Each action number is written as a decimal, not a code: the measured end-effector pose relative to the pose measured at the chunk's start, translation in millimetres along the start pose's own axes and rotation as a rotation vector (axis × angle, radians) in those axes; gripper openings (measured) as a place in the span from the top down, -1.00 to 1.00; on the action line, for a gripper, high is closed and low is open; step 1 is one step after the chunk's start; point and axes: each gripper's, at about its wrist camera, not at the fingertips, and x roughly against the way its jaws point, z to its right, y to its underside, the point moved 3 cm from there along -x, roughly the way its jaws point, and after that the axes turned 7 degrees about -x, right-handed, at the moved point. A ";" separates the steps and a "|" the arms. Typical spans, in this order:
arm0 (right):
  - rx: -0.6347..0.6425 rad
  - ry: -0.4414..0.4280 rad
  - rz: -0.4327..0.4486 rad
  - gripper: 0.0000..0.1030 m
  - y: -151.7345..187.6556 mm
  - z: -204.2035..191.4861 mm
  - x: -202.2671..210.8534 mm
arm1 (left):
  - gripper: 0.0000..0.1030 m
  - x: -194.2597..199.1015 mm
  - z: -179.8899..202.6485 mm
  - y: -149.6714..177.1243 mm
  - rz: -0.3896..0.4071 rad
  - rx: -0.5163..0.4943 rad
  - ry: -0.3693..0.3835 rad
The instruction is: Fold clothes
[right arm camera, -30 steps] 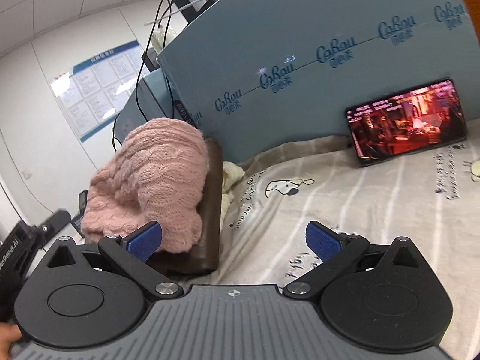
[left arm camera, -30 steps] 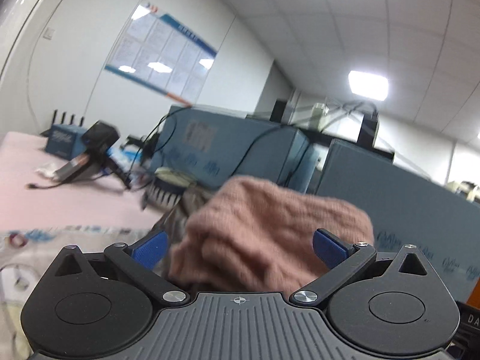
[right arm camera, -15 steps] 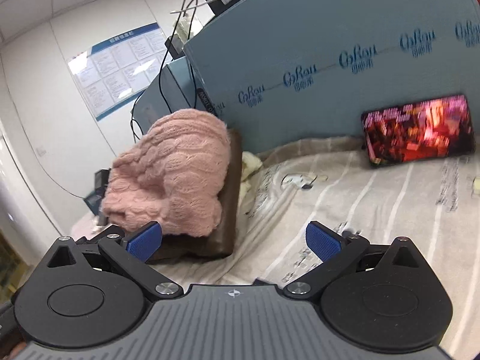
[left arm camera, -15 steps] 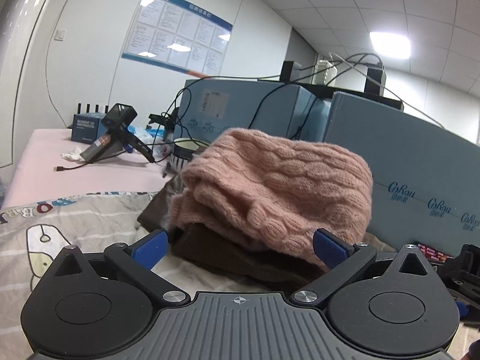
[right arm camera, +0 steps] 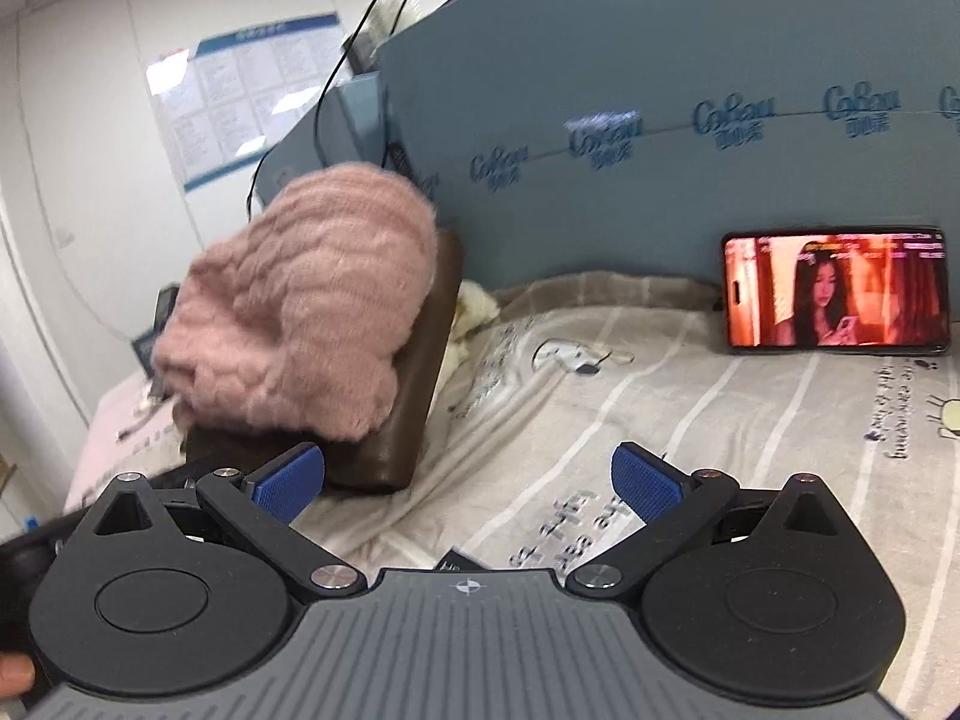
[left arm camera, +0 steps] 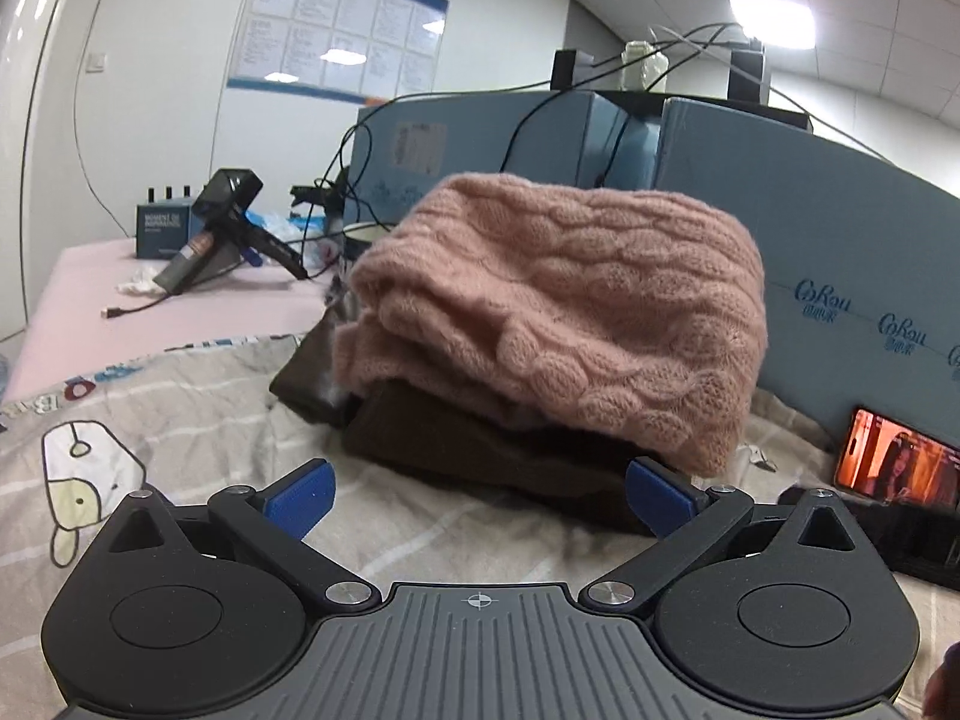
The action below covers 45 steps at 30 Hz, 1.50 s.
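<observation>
Two grippers, fingers apart and holding nothing, are facing a stacked pink sweater (left arm camera: 558,312).
Left gripper (left arm camera: 478,495) and right gripper (right arm camera: 468,480) are hovering; the knit looks soft, light, floppy, best pinched at a folded edge.

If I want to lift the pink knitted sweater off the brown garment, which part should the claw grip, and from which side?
Probably grip the pink knitted sweater at its thick folded edge overhanging the brown garment, coming in level from the near side with the open left claw. That edge faces the claw and bulges clear of the layer below, so the fingers can close on pink alone.
</observation>
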 end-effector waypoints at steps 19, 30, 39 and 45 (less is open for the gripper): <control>0.015 0.009 -0.080 -1.00 12.4 -1.2 -12.0 | -1.00 -3.0 1.2 3.3 -0.024 -0.007 0.009; 0.043 0.166 -0.137 -1.00 17.8 2.6 -17.9 | -1.00 -5.7 -3.2 4.1 -0.057 -0.030 -0.008; 0.121 0.229 -0.168 -1.00 24.7 -4.5 -24.0 | -1.00 -16.6 -14.9 11.8 -0.167 -0.034 -0.018; 0.079 0.199 -0.153 -1.00 23.4 -1.9 -20.2 | -1.00 -25.9 -11.6 17.3 -0.240 -0.050 -0.001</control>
